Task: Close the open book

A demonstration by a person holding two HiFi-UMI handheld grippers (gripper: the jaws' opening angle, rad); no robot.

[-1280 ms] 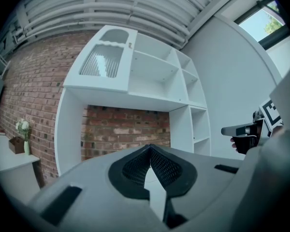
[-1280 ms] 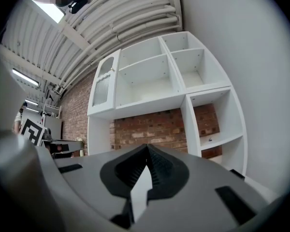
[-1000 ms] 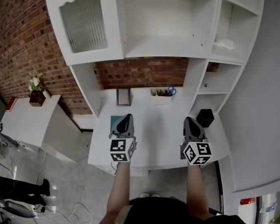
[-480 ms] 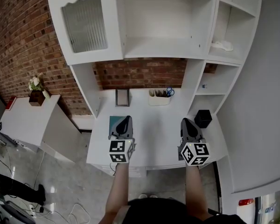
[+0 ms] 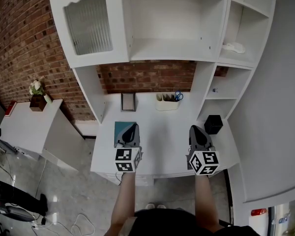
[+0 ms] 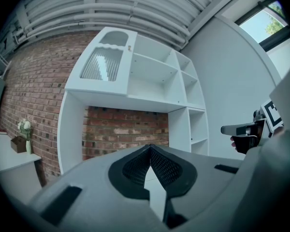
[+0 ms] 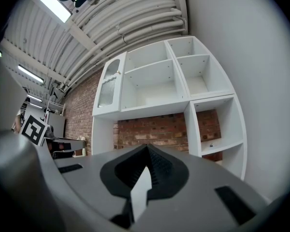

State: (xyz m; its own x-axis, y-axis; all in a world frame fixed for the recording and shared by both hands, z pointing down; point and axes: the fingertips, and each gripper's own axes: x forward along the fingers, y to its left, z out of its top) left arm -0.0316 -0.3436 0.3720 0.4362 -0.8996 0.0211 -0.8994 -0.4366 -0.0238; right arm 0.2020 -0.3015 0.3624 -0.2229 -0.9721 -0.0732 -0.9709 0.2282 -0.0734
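Both grippers hang over the desk [image 5: 162,129], fingers pressed together
The book [image 5: 119,131] lies flat below the left gripper [image 5: 132,128], well left of the right gripper [image 5: 195,130]

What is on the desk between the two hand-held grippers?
Nothing. In the head view, only bare white desk shows between the left hand-held gripper and the right hand-held gripper.

Book [image 5: 119,131] left on desk [image 5: 163,137], pen holder [image 5: 168,103] behind, box [image 5: 214,124] right
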